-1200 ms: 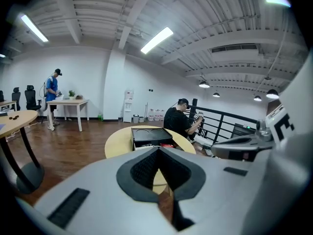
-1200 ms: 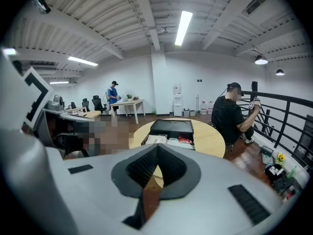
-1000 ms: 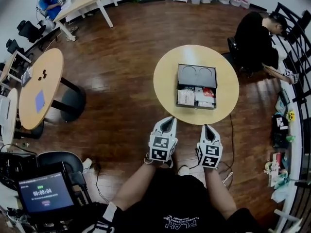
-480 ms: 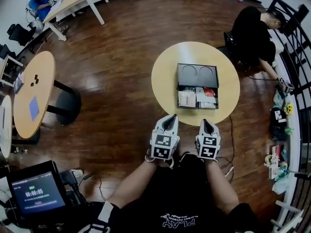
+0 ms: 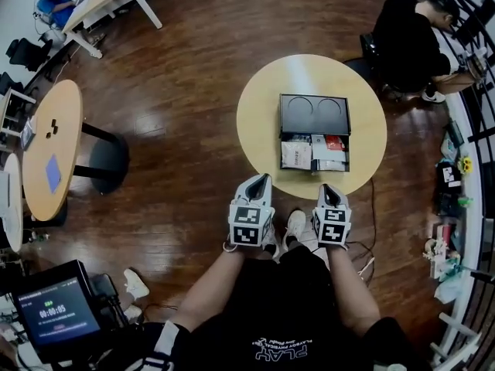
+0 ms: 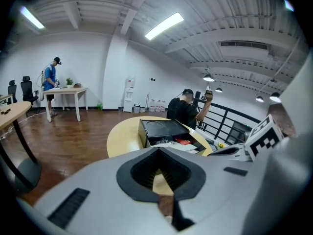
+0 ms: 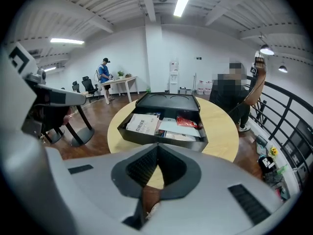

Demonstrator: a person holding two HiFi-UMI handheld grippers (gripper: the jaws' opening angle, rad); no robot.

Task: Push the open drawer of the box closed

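Head view: open drawer [image 5: 313, 169]; timer [image 5: 58, 313] "00:00:05"

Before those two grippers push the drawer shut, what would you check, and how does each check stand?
1. Drawer open, front facing the person: ok.
2. Left gripper shut and empty: ok.
3. Right gripper shut and empty: ok.
4. Grippers touching the drawer front: not ok, both hang short of the table edge.
5. Packets in the drawer lying below its rim: cannot tell.
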